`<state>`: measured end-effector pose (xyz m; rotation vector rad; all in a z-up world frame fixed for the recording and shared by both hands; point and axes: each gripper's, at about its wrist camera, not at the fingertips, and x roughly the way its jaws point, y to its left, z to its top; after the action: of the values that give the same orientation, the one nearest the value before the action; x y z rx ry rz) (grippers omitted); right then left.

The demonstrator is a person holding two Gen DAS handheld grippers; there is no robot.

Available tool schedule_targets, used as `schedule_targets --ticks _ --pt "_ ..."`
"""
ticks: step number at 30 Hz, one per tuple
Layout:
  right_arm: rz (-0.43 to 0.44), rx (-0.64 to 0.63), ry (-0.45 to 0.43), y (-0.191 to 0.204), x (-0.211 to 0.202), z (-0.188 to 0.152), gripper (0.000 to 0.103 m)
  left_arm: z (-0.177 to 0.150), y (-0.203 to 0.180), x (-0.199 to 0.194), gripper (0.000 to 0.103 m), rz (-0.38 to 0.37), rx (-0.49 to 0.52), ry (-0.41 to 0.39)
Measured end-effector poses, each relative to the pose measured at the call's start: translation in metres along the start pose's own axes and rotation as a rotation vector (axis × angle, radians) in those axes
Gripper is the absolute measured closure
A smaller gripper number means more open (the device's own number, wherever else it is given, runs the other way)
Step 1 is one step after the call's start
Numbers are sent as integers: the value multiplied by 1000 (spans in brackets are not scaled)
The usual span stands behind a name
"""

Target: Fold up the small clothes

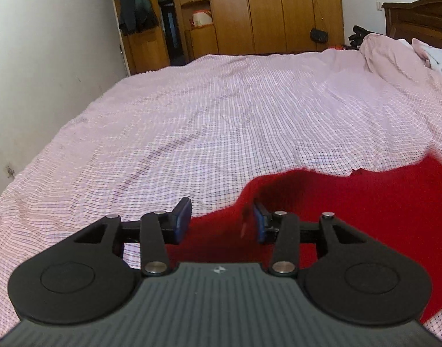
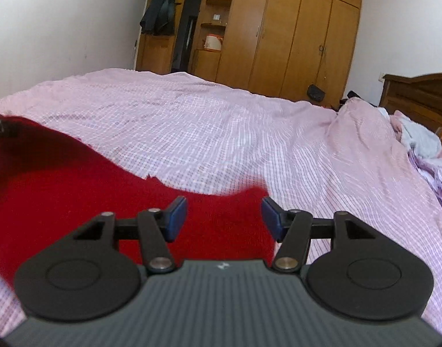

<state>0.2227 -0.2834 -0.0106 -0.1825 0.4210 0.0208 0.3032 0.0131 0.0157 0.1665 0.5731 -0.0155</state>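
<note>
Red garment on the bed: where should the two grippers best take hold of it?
Probably at its far edge corners. The red garment lies flat on the checked bedsheet; left gripper takes the raised left corner, right gripper the right corner, each coming from the near side.

Open checked bedsheet [image 1: 221, 110] ahead, crumpled bedding [image 2: 365, 133] heaped right; red garment [image 2: 76, 190] beneath jaws
</note>
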Motion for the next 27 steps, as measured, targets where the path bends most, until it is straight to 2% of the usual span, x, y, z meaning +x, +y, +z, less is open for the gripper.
schedule_targets --ticks 6,13,17,23,27 --pt "-39 50 53 -20 1 -15 44 -13 8 -6 49 39 8 27" --pt "-29 145 98 -38 4 -35 44 -23 29 16 49 133 -34 78" --pt "-8 192 109 -43 8 -43 44 -25 40 17 49 112 -88 91" --pt "16 306 139 -53 15 -57 39 -39 40 25 47 104 -84 143" --pt "30 380 141 -59 5 -56 38 -48 42 17 46 87 -95 138"
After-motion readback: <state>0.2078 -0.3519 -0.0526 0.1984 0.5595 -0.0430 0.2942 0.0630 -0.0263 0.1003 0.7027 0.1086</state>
